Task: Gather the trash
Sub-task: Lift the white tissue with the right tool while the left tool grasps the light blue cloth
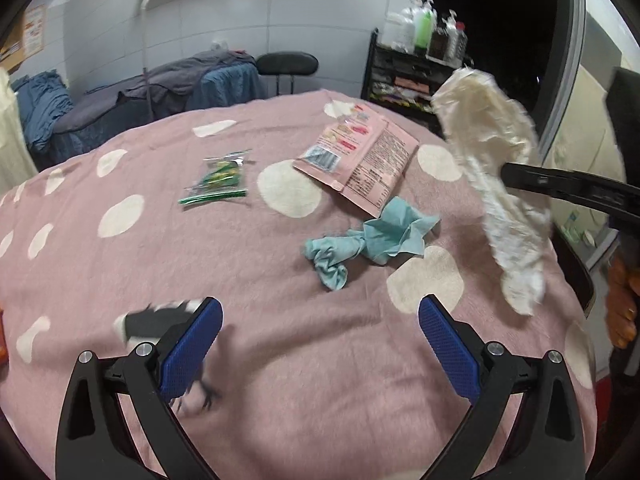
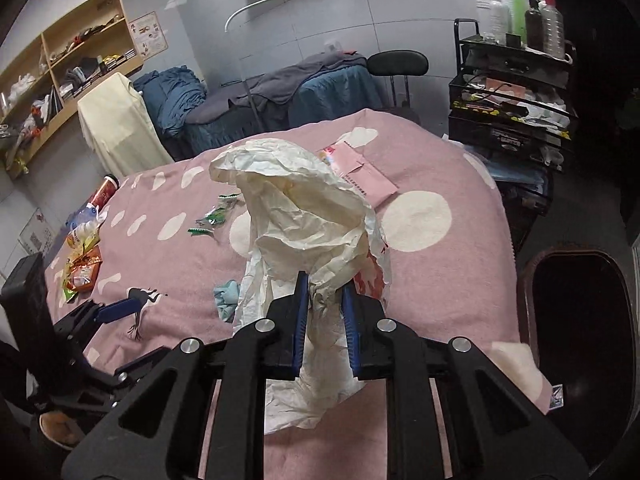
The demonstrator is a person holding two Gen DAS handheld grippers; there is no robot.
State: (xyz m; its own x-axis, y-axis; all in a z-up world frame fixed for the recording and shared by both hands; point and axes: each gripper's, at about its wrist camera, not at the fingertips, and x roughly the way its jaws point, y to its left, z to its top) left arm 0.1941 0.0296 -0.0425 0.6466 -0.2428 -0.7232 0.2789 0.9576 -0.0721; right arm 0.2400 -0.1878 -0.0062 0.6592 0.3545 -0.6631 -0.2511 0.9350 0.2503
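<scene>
Pink blanket with cream spots covers the whole surface, a bed or table, I cannot tell which; its near half is mostly bare, with free cloth between the two grippers. Left gripper hovers low over the near edge, blue pads spread wide, nothing between them, nothing touched. Right gripper is raised off the blanket near the right edge, pads pressed close on the neck of a crumpled white paper bag; the bag hangs clear of the cloth, one lobe above the fingers, one below. Beyond the right edge, on the floor, stands a dark round bin, mouth open. Mid-surface lies a crumpled teal tissue, apart from everything else. Just behind it, a pink flat packet, one corner close to the tissue. Left of the packet, well apart, a clear wrapper with green print. Along the left edge sits a cluster of snack wrappers and a red can. Past the far edge: a black chair, a heap of blue and grey bedding, a black wire rack with bottles on top at the far right corner, wooden shelves on the left wall.
</scene>
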